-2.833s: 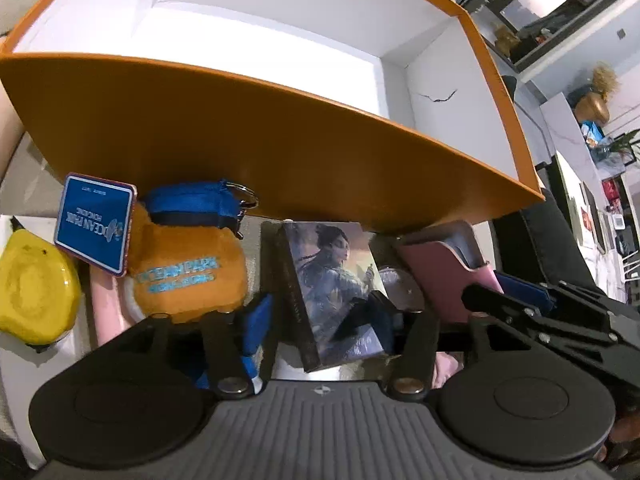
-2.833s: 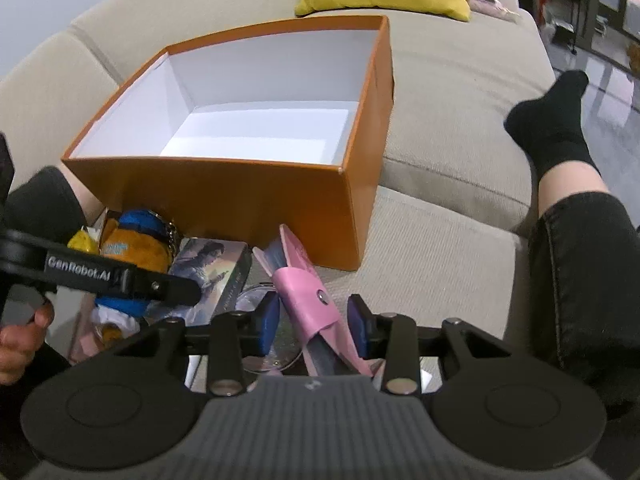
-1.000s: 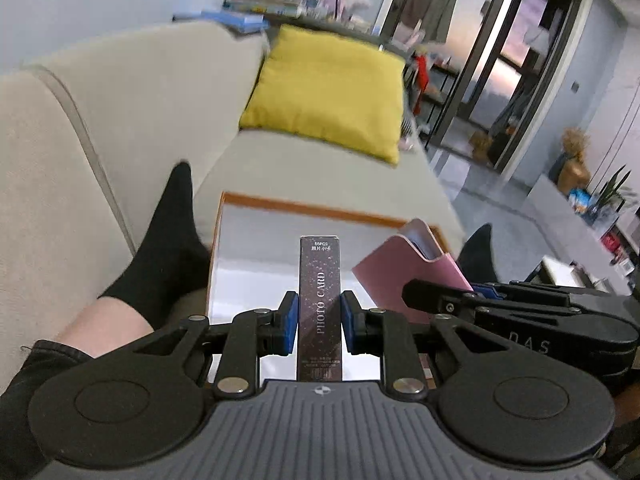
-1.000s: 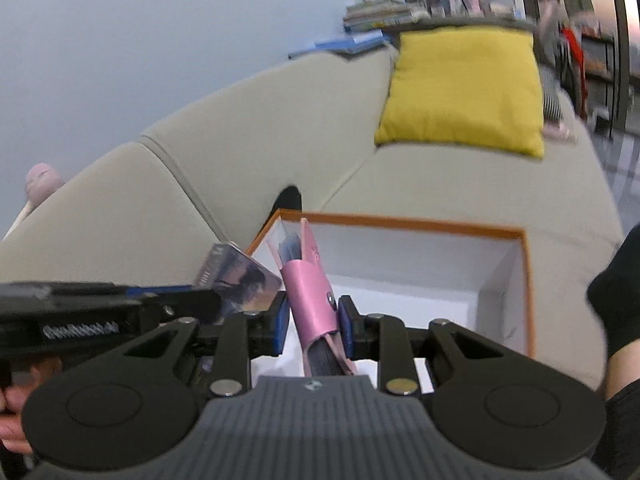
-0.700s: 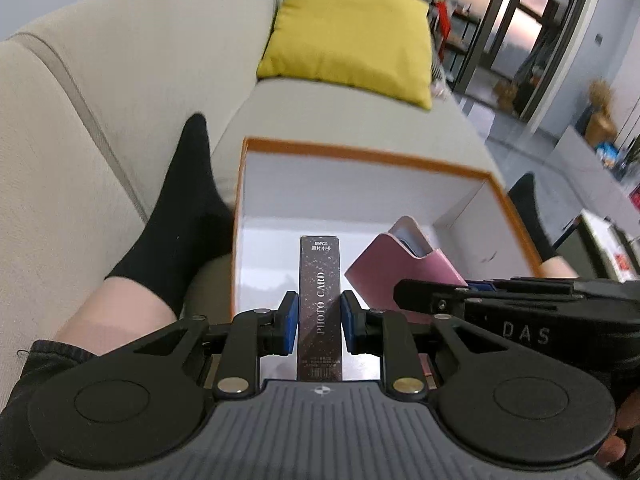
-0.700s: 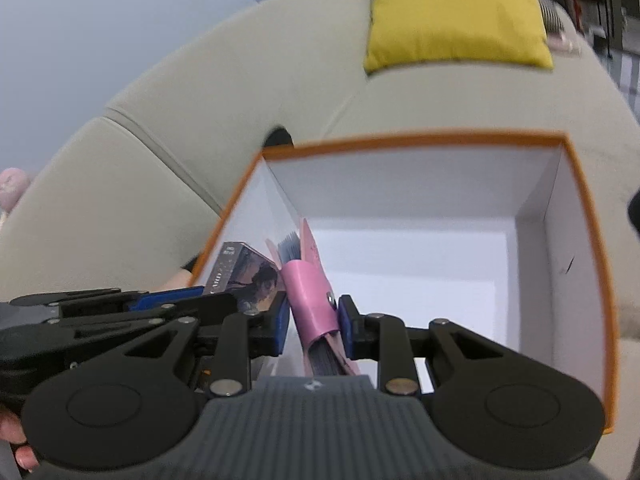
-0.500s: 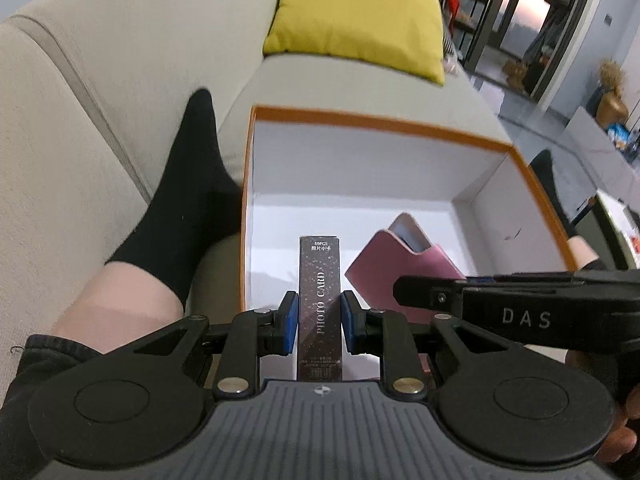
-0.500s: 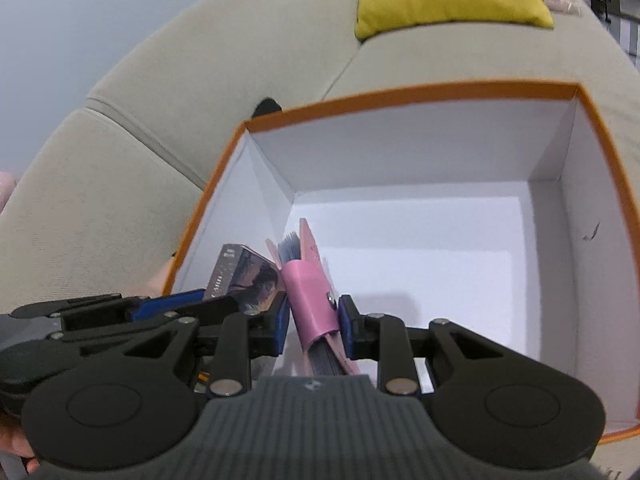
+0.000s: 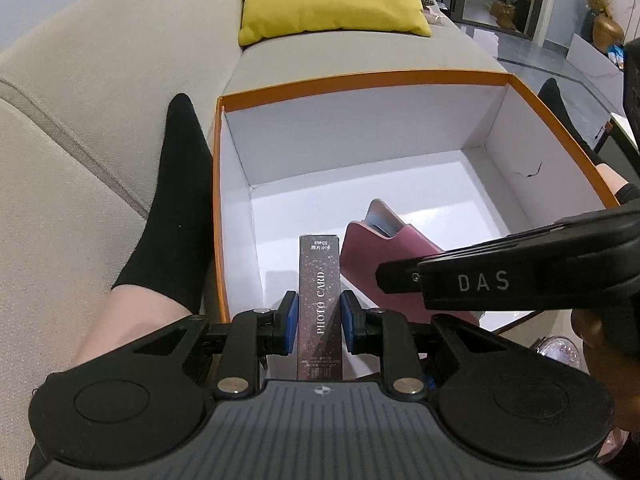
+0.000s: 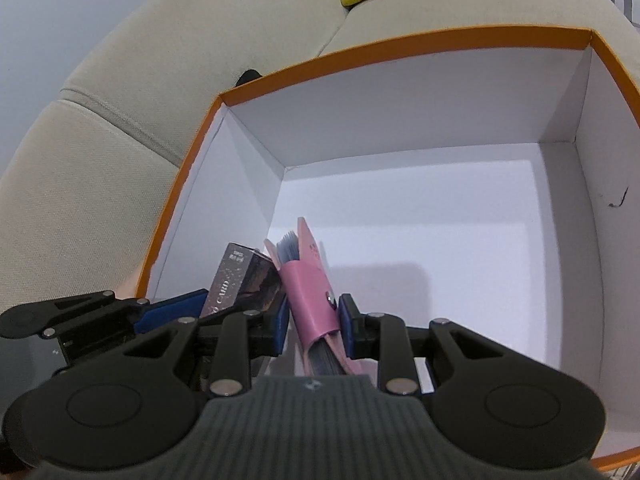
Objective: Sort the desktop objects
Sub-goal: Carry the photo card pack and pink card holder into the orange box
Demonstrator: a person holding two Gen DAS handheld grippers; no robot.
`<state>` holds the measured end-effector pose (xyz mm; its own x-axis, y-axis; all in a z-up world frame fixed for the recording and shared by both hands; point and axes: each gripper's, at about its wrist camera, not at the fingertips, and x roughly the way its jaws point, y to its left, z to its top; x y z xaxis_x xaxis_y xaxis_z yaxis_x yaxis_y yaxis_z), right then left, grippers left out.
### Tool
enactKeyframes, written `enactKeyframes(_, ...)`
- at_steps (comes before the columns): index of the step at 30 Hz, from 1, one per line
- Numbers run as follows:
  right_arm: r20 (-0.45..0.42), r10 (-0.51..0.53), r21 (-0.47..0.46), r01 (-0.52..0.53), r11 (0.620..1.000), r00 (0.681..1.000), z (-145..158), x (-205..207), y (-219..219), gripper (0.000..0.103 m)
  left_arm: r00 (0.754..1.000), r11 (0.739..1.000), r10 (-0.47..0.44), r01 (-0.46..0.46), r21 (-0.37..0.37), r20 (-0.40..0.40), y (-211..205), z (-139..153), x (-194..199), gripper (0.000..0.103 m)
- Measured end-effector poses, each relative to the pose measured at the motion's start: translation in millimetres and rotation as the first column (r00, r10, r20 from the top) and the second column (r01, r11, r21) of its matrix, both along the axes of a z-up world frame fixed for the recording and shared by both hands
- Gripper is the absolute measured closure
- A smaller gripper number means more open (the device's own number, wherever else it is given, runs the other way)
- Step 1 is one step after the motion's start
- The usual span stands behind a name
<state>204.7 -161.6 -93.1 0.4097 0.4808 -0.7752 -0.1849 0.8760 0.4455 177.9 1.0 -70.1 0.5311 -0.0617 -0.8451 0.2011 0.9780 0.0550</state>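
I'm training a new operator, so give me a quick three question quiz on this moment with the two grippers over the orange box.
1. True or false: the left gripper is shut on the photo card box.
2. What does the right gripper hold? A) yellow pillow B) pink wallet C) black sock
3. Fill in: the orange box sits on a ____.

Key
1. True.
2. B, the pink wallet.
3. Sofa; nothing lies on the box floor yet.
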Motion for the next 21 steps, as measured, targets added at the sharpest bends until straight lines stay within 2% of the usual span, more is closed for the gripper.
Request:
enactKeyframes(8, -0.021, 0.010, -0.008, -0.010, 1.000, 1.000, -1.6, 2.1, 2.7, 0.074, 1.000, 1.000, 0.010, -0.010, -0.012, -0.004, 2.4, 1.7, 1.5, 0.076)
enactKeyframes(12, -0.033, 0.009, -0.015, -0.009, 1.000, 0.999, -3.8, 3.7, 3.5, 0.074, 1.000, 0.999, 0.001, -0.002, -0.041, -0.007, 5.8, 4.5, 0.8, 0.075)
enactKeyframes(15, -0.042, 0.004, -0.018, -0.005, 1.000, 0.999, -6.0, 2.1, 1.9, 0.074, 1.000, 0.996, 0.008, -0.007, -0.085, 0.002, 13.4, 9.9, -2.2, 0.070)
enactKeyframes(17, -0.048, 0.003, -0.027, -0.004, 1.000, 0.999, -8.1, 3.0, 3.1, 0.074, 1.000, 0.993, 0.016, -0.014, -0.118, 0.021, 20.5, 15.9, -6.5, 0.063)
enactKeyframes(18, -0.053, 0.002, -0.034, -0.004, 0.999, 0.999, -9.3, 3.2, 3.6, 0.074, 0.999, 0.991, 0.021, -0.016, -0.136, 0.037, 24.9, 19.7, -9.5, 0.063)
enactKeyframes(20, -0.057, 0.005, -0.048, -0.008, 0.999, 0.998, -10.8, 2.9, 4.1, 0.074, 0.996, 0.984, 0.038, -0.023, -0.176, 0.077, 33.4, 29.1, -15.7, 0.053)
enactKeyframes(21, -0.057, 0.010, -0.053, -0.013, 0.999, 0.998, -11.2, 3.5, 5.4, 0.074, 0.994, 0.980, 0.047, -0.026, -0.197, 0.103, 38.5, 34.3, -19.6, 0.052)
